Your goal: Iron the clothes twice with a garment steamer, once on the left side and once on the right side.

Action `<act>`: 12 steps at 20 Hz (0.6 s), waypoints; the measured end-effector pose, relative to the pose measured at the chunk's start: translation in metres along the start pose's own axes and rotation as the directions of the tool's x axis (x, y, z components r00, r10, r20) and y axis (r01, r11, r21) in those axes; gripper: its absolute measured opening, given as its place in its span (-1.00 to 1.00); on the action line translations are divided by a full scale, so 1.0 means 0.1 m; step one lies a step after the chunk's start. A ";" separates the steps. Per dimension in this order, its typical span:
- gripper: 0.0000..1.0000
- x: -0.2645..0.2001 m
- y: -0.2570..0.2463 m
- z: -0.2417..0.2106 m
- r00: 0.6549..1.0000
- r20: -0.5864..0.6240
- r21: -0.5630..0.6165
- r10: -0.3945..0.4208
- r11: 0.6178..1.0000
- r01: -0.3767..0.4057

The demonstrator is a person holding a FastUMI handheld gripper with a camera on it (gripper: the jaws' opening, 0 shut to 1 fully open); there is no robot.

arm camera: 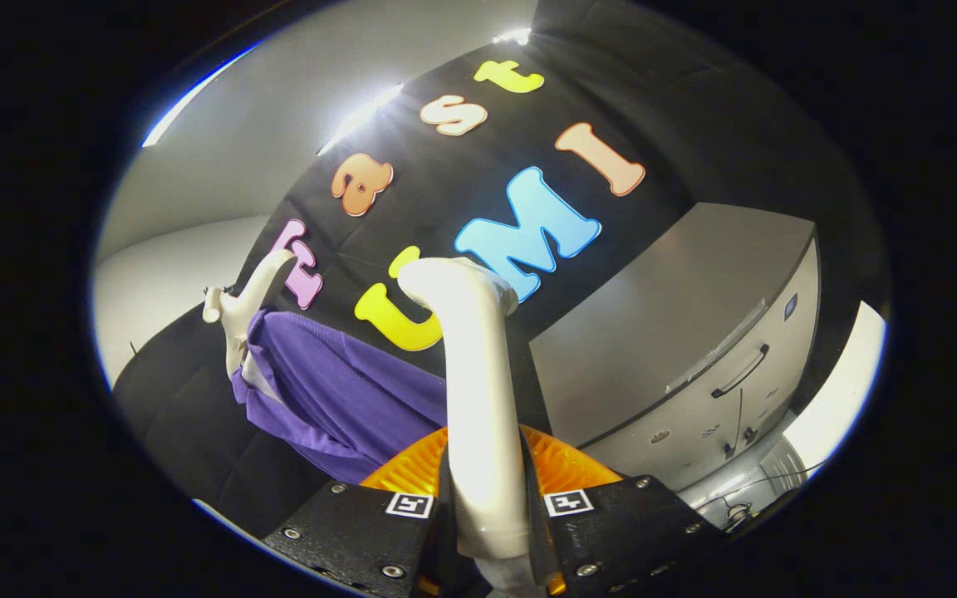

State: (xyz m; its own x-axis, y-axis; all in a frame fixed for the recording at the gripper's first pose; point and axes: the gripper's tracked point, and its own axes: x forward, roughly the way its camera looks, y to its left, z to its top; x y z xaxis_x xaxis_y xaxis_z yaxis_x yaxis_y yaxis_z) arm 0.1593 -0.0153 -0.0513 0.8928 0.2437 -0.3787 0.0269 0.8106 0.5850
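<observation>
**Gripper holds the steamer near a hanging purple garment**

The gripper (485,519) has both fingers pressed on the white handle of a garment steamer (477,390), which runs up between them and bends over at the top into the steam head. An orange part of the steamer (408,473) shows behind the fingers on either side of the handle.

To the left of the steamer, beyond the fingers, a purple garment (337,390) hangs on a white hanger (242,307) in front of the black cloth wall. From this angle the steam head looks near the garment's right edge, but whether it touches the fabric cannot be told. A grey cabinet (678,332) with a drawer handle stands to the right.

The step in hand appears to be bringing the head to the garment for a pass. To do it well, the grip on the handle should be kept firm so the steamer does not twist, the head turned flat toward the fabric, and the stroke run slowly down one side of the garment. The garment hangs loosely, so too hard a push would likely swing it away; light contact should serve better.
</observation>
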 end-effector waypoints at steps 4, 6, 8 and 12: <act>-0.32 -0.07 0.39 -0.19 0.999 0.047 -0.125 0.005 0.992 0.001; -0.32 -0.06 0.58 -0.30 0.999 0.052 -0.174 0.003 0.985 0.006; -0.32 -0.03 0.80 -0.36 0.997 0.081 -0.239 -0.009 0.971 0.029; -0.32 0.13 1.25 -0.46 0.992 0.127 -0.376 0.004 0.925 0.045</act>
State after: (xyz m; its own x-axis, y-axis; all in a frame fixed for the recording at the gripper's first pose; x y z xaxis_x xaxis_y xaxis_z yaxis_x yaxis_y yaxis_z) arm 0.1542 0.1138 -0.0157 0.9428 0.1773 -0.2823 -0.1046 0.9614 0.2545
